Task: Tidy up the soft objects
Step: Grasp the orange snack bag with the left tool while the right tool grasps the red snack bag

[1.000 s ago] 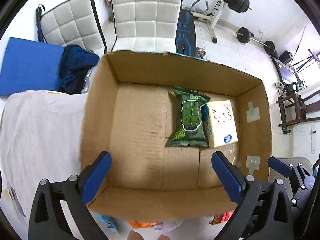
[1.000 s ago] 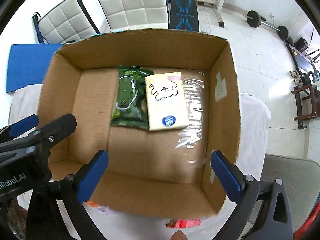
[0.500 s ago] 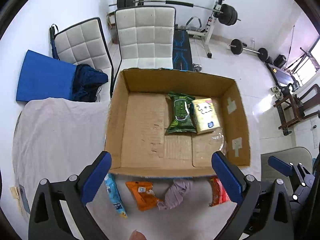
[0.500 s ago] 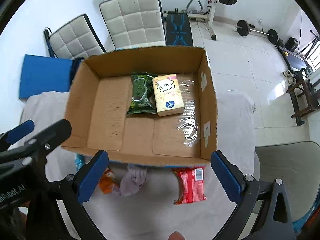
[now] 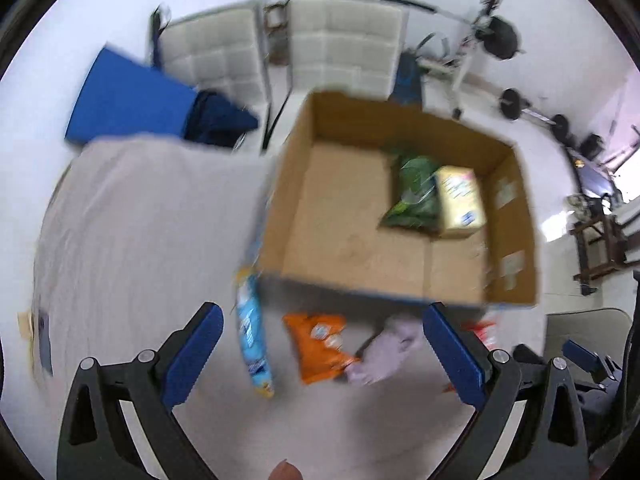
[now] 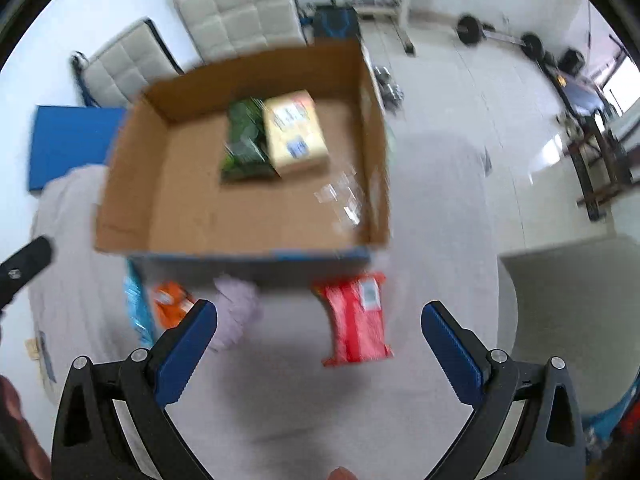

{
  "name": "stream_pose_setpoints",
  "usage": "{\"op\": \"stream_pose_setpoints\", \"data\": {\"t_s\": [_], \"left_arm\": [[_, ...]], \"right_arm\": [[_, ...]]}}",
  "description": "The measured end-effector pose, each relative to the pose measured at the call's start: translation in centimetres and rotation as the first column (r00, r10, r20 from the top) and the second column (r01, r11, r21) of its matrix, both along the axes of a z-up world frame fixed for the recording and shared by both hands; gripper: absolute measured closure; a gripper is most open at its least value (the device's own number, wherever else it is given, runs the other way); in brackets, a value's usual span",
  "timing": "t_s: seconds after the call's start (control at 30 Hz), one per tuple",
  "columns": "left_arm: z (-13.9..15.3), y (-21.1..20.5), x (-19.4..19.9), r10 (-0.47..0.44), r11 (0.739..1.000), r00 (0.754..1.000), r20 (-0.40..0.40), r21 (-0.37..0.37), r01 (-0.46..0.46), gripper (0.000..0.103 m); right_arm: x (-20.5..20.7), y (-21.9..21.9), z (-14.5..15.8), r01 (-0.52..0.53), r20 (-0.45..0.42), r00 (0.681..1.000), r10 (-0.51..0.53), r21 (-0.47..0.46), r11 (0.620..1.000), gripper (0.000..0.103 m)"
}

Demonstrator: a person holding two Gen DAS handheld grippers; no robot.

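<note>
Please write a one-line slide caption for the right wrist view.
Open right gripper above red packet; cardboard box holds two packs.

Both grippers [image 5: 318,348] [image 6: 319,340] wide, empty.

Cardboard box [image 6: 168,184]: stands on the cloth-covered table [image 6: 432,208], toward its far edge.

Inside the box, far half: leafy packet [image 6: 244,140] on the left, touching the tissue pack [image 6: 296,132] on its right.

On the table before the box's near wall, left to right: long slim packet [image 5: 252,344]; flat snack pouch [image 5: 320,344]; crumpled cloth [image 5: 388,344], touching the pouch as far as the blur lets one tell; ribbed packet [image 6: 358,320], apart at the right end.

Behind the table: two padded chairs [image 5: 344,44] side by side.
</note>
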State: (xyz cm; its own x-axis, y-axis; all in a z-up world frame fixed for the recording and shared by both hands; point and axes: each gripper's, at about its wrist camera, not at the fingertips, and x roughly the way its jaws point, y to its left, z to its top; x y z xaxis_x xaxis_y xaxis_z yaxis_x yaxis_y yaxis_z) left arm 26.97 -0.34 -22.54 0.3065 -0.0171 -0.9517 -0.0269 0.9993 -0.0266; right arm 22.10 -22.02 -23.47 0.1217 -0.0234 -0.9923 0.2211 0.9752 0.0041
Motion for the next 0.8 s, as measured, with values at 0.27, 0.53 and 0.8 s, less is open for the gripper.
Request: {"op": "stream_pose_setpoints", "data": {"t_s": [0.27,0.53,0.8], "left_arm": [[-10.3,5.1,-2.1,0.132,0.991,0.962,-0.241,0.034,-0.128,0.000],[-14.7,9.4,-2.5,0.226,0.973,0.921,-0.317,0.024,-0.230,0.000],[-14.5,7.5,-2.6,0.167,0.982,0.942,-0.292,-0.041,-0.187,0.000]], "right_arm": [[-0.9,-1.9,-9.7,0.047,-0.156,0.986,-0.054,-0.047,0.998,0.000],[-1.3,-2.0,-14.3,0.078,-0.223,0.971,-0.081,-0.022,0.997,0.017],[-2.9,-1.4,-14.6,0.054,-0.251,0.966,-0.061,-0.037,0.998,0.050]]}}
